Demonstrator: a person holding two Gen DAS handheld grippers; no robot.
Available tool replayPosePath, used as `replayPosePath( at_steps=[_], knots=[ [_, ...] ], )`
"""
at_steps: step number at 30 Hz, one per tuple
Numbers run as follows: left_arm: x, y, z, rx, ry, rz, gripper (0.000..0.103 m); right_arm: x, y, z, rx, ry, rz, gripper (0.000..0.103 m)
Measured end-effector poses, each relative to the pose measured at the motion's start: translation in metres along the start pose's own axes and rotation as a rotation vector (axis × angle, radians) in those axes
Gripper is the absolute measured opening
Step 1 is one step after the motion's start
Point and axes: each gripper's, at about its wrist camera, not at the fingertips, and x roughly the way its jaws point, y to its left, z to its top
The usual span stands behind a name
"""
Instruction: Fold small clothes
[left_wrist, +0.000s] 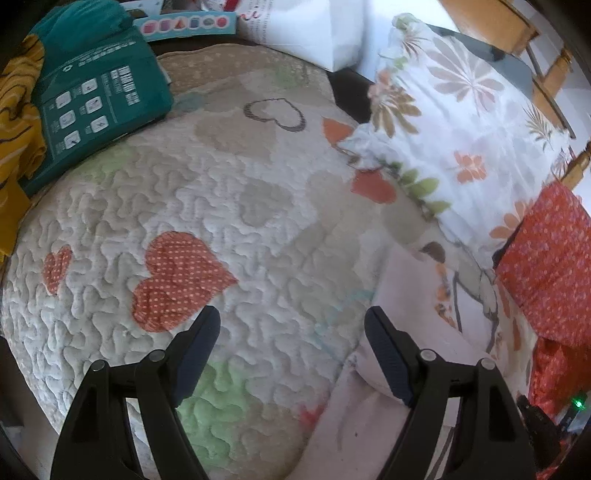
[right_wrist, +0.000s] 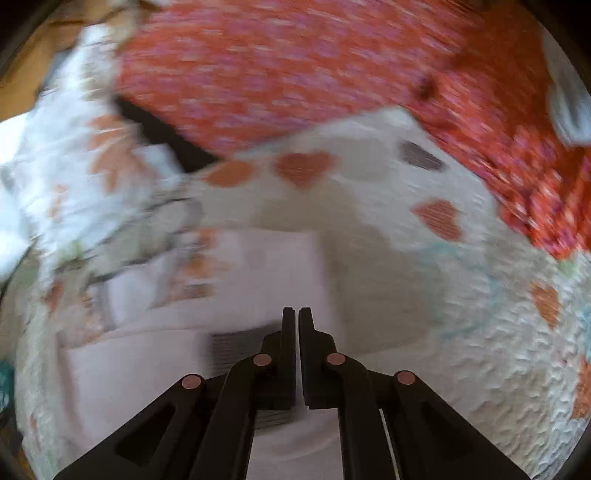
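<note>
- Left wrist view: my left gripper hangs wide open over the quilt w/ nothing between the jaws. The pale pink garment is off to the right, its edge just under the right-hand finger, not in the gap.
- Risk here imo: if I close from this spot I pinch quilt, not cloth, or catch one thin edge of the pink piece and drag it out of shape. The garment partly runs under the floral pillow, so a pull could snag there too.
- The red dotted fabric sits right next to it on the far right. Easy to grab the wrong piece tbh.
- Teal package and yellow cloth are well apart at top left, no worry.
- Right wrist view: really blurry. My right gripper has its jaws pressed together, and I can't see any cloth caught between the tips, so I read it as empty.
- The pink garment lies below and ahead of the tips, looks partly folded w/ layered edges, can't tell how neat.
- Risk: w/ this much blur I can't judge where the tips are vs the fold. Closed tips coming down could poke the layers and undo the fold, or brush the red fabric hanging across the top.
</note>
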Motion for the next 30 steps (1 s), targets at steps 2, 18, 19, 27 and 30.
replayPosePath(
  at_steps=[2, 18, 19, 27, 30],
  knots=[
    [-0.001, 0.004, 0.002, -0.017, 0.001, -0.005, 0.080, -0.002, 0.039, -0.007, -0.075, 0.021, 0.091, 0.004],
    [-0.015, 0.031, 0.021, -0.055, -0.035, -0.015, 0.080, 0.102, 0.276, -0.069, -0.363, 0.296, 0.325, 0.000],
    [-0.015, 0.034, 0.022, -0.059, -0.034, -0.018, 0.080, 0.102, 0.276, -0.062, -0.362, 0.276, 0.279, 0.000],
    [-0.016, 0.033, 0.022, -0.061, -0.024, -0.033, 0.080, 0.091, 0.241, -0.036, -0.336, 0.244, 0.247, 0.025],
    [-0.014, 0.026, 0.018, -0.032, -0.017, -0.022, 0.080, 0.085, 0.238, -0.047, -0.420, 0.251, 0.245, 0.025]
  ],
)
